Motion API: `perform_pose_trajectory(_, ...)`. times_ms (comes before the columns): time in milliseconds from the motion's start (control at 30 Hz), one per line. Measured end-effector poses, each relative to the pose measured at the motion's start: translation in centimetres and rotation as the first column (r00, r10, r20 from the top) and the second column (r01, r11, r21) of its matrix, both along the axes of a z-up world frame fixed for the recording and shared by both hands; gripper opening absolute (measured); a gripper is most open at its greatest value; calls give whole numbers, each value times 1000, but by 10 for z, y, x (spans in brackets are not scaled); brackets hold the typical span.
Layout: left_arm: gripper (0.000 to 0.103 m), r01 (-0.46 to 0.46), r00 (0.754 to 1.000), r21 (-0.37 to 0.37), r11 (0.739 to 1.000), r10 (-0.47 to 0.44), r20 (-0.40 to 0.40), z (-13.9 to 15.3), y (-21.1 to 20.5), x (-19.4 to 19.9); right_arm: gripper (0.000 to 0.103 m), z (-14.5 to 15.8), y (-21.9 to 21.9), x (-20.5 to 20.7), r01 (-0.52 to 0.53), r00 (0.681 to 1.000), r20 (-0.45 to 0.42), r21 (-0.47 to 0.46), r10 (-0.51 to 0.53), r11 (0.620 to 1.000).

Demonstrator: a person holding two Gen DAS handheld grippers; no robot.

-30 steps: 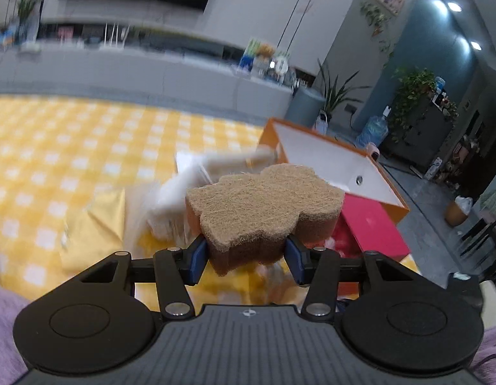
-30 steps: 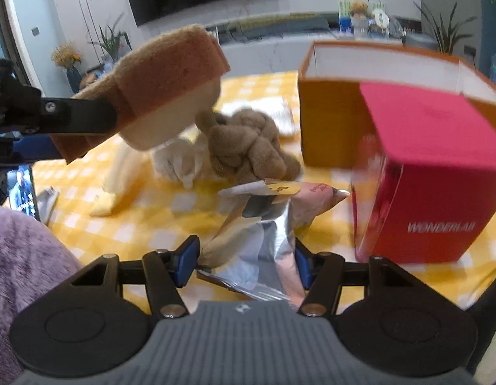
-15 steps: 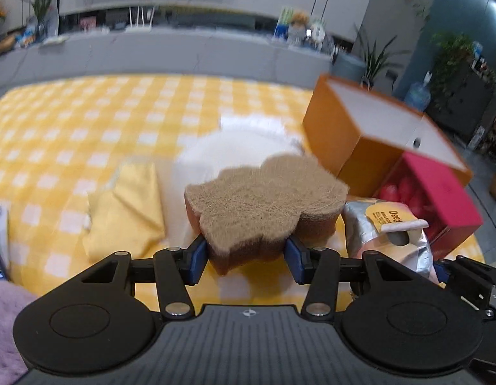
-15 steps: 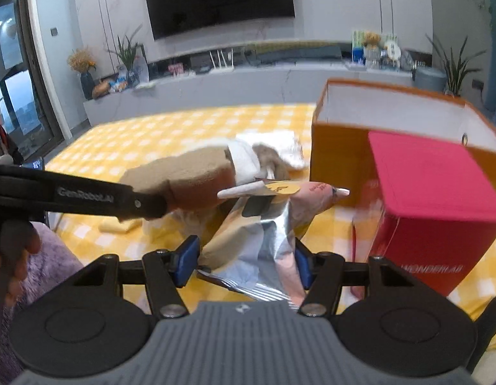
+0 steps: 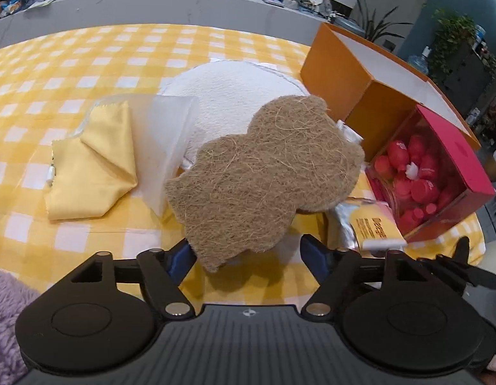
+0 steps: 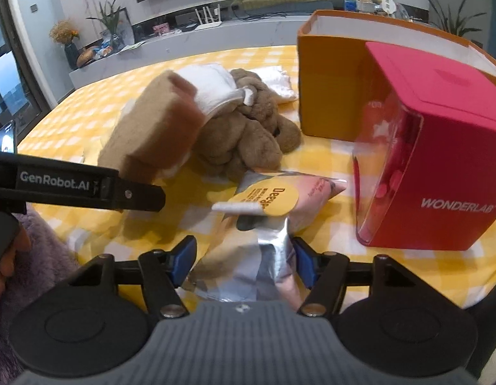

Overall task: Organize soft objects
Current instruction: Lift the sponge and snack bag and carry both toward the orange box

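The orange open-topped cardboard box point(image 5: 360, 73) and red windowed carton point(image 5: 440, 166) crowd the yellow-checked table's point(image 5: 71, 57) right edge; the left side lies more open. The left gripper point(image 5: 248, 253) stands open, the brown fibre-faced bear-shaped sponge point(image 5: 264, 173) loose between its fingers, long axis running away rightward, hiding the brown knotted plush point(image 6: 248, 134). The right gripper point(image 6: 241, 256) pinches a silver foil pouch point(image 6: 264, 224).
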State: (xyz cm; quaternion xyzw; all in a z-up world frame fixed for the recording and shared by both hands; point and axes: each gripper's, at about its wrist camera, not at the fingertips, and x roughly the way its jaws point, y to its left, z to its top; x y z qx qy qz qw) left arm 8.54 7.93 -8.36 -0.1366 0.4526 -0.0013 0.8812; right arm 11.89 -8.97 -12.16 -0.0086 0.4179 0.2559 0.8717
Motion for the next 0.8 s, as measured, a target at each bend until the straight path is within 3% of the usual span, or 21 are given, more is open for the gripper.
perform_pose_trajectory(100,86,-41,999,-9,999,41,-2,0,3,3,78,4,0,5,15,1000,-3,35,-15,999)
perform_pose_trajectory(233,86,-116,992,-64,991,119,32,4,12,-1,78,5,1,6,28,1000,3,34,-28,999)
perform_pose_trajectory(333,83,-142,988,-56,988,145,56,5,14,-1,76,0,1,8,30,999,-18,34,-30,999)
perform_pose_trajectory(467,76,-141,988,-49,989,144,59,2,12,3,69,-2,1,10,41,999,-19,37,-40,998)
perform_pose_trajectory(567,73,-134,989,-24,991,135,65,1,6,2,57,-2,1,11,50,999,-12,16,-50,999)
perform_pose_trajectory(800,71,-119,990,14,993,118,81,4,2,-1,49,0,0,7,30,1000,10,1,-30,1000)
